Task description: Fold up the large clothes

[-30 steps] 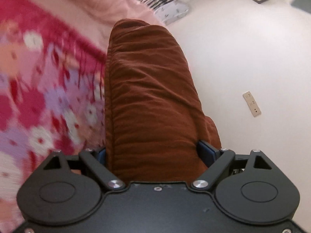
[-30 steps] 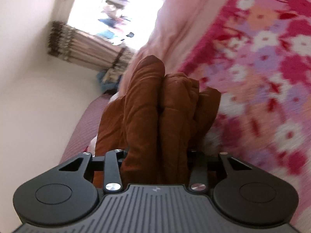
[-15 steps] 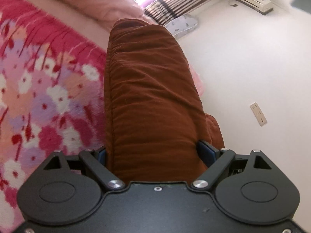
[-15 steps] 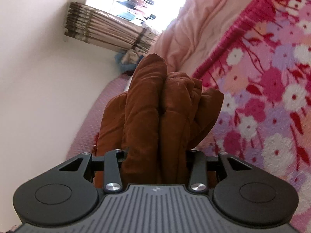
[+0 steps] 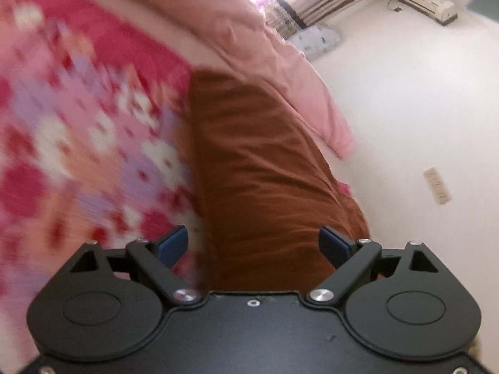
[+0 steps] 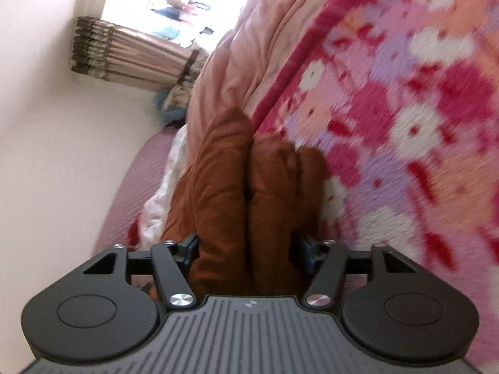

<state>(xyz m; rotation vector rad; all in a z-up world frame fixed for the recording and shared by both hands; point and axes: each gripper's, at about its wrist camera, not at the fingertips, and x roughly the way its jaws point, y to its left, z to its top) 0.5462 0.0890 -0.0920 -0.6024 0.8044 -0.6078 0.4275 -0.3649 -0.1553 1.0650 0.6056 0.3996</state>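
Observation:
A thick folded rust-brown garment (image 5: 255,162) lies on a pink floral blanket (image 5: 78,140), running away from my left gripper (image 5: 254,243). That gripper is open: its left pad stands clear of the cloth, and the right pad sits at the cloth's edge. In the right wrist view the same brown garment (image 6: 224,180) shows as a bunch of several folds. My right gripper (image 6: 248,251) has its jaws opening. The bunch still fills the space between the blue pads, which now show on both sides.
A pale pink quilt (image 5: 249,40) is heaped along the far side of the blanket (image 6: 421,109). White cloth (image 6: 159,199) lies left of the garment. White walls, a gathered curtain (image 6: 124,59), an air conditioner (image 5: 424,0) and a wall socket (image 5: 438,185) lie beyond.
The left jaws spread and let go of the brown garment, which now rests lower on the blanket. The right jaws widened, baring their blue pads. Both views swung across the bed.

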